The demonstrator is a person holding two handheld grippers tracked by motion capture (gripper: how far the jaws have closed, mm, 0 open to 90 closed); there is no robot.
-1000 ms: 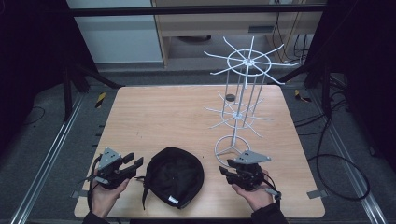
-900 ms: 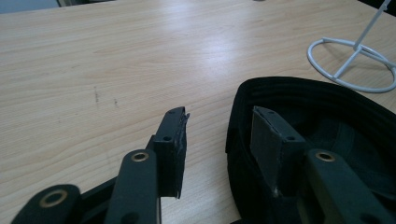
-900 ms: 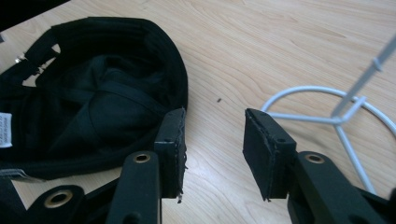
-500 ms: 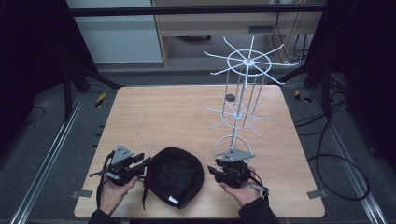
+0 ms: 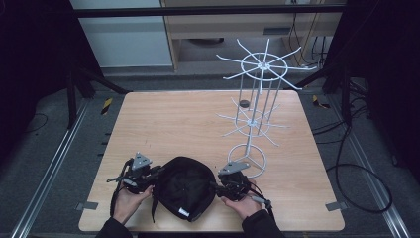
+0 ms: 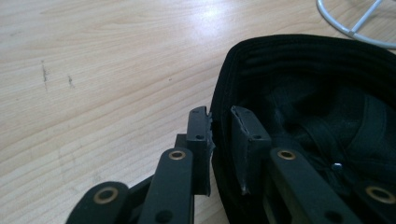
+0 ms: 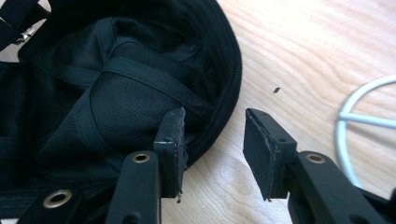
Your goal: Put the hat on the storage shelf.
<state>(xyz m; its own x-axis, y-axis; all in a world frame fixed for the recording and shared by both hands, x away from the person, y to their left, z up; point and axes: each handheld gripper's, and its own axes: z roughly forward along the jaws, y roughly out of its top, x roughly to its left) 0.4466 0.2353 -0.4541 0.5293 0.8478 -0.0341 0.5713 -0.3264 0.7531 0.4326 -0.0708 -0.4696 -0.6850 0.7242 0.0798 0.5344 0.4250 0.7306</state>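
Observation:
A black hat (image 5: 185, 188) lies upside down near the table's front edge, its lining (image 7: 116, 70) facing up. My left gripper (image 5: 157, 173) is at its left rim. In the left gripper view its jaws (image 6: 220, 126) have just been closing and now pinch the hat's rim (image 6: 219, 93) between the pads. My right gripper (image 5: 216, 187) is at the hat's right rim. Its jaws (image 7: 212, 128) stand open astride the rim, one pad inside the hat, the other over bare wood.
A white wire rack (image 5: 255, 109) with spoke arms stands on the right half of the wooden table (image 5: 173, 124). Its base ring (image 5: 247, 158) lies just behind my right gripper, and a small dark disc (image 5: 243, 103) sits behind it. The front edge is close under both hands.
Both hands moved inward and down to the hat's two sides. The left jaws closed onto the rim. The right jaws stayed apart.

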